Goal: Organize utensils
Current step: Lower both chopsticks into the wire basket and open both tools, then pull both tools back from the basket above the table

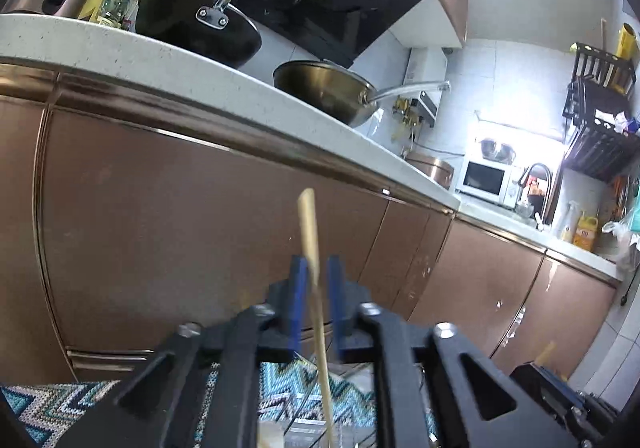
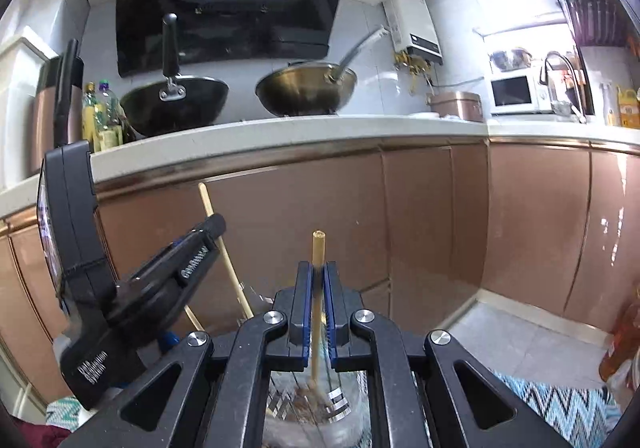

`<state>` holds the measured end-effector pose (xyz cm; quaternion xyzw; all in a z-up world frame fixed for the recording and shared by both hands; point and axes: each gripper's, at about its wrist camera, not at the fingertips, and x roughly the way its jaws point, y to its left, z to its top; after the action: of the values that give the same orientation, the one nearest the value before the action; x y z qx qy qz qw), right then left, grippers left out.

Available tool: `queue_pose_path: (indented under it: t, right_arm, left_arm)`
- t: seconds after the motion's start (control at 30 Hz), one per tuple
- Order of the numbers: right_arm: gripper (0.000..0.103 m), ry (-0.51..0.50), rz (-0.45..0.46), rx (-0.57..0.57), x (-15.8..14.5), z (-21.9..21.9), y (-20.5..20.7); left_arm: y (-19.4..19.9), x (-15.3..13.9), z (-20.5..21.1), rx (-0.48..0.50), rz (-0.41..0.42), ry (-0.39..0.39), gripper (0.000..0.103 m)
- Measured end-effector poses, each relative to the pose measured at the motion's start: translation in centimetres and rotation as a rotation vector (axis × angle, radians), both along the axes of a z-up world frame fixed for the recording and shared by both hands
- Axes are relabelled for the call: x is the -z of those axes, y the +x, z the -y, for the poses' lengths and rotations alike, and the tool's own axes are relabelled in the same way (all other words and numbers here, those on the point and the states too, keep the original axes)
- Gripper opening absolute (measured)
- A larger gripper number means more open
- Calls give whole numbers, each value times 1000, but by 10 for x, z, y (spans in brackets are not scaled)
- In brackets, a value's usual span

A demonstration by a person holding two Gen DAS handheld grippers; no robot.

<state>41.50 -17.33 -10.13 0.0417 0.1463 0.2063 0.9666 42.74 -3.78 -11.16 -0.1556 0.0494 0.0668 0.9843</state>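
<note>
My left gripper [image 1: 317, 268] is shut on a pale wooden chopstick [image 1: 311, 232] that stands upright between its blue pads; its lower end runs down toward a wire holder, mostly hidden by the gripper body. In the right wrist view the left gripper [image 2: 214, 226] shows at left, gripping that chopstick [image 2: 208, 201]. My right gripper [image 2: 318, 272] is shut on a second wooden chopstick [image 2: 319, 248], upright, its lower end inside a clear glass jar [image 2: 308, 404] directly below. The right gripper's edge shows in the left wrist view at bottom right.
Copper cabinet doors [image 2: 432, 215] face both grippers, under a white countertop [image 2: 280, 131]. On it stand a black pan [image 2: 176, 103], a brass wok [image 2: 306, 89], bottles [image 2: 100, 115], a microwave [image 2: 514, 93]. A zigzag-patterned cloth [image 1: 52, 404] lies below.
</note>
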Motion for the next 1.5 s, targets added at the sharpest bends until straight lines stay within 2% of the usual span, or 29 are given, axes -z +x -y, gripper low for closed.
queue_pose_path:
  t: [0.07, 0.37, 0.47, 0.6, 0.83, 0.93, 1.2, 1.4, 1.5]
  right_arm:
    - [15, 5, -5, 3, -1, 3, -4]
    - [27, 5, 2, 24, -27, 6, -31]
    - [29, 16, 16, 46, -39, 12, -47]
    - [31, 16, 17, 84, -53, 18, -73]
    - [37, -12, -18, 130, -61, 22, -122]
    - [40, -22, -34, 143, -61, 20, -144]
    - [40, -20, -39, 155, -72, 19, -194]
    - [40, -32, -34, 165, -82, 15, -223]
    - [44, -43, -24, 167, -85, 11, -238]
  left_arm:
    - [-4, 1, 0, 12, -14, 4, 28]
    - [-34, -18, -5, 57, -60, 40, 39]
    - [-53, -28, -14, 57, -73, 52, 41]
    - [-83, -41, -27, 55, -117, 71, 51]
    - [-139, -55, -35, 50, -190, 122, 58]
    - [-168, -60, -35, 40, -201, 149, 63]
    - [-234, -74, -36, 23, -206, 192, 66]
    - [-273, -85, -36, 3, -189, 229, 70]
    - [-290, -90, -37, -8, -185, 243, 72]
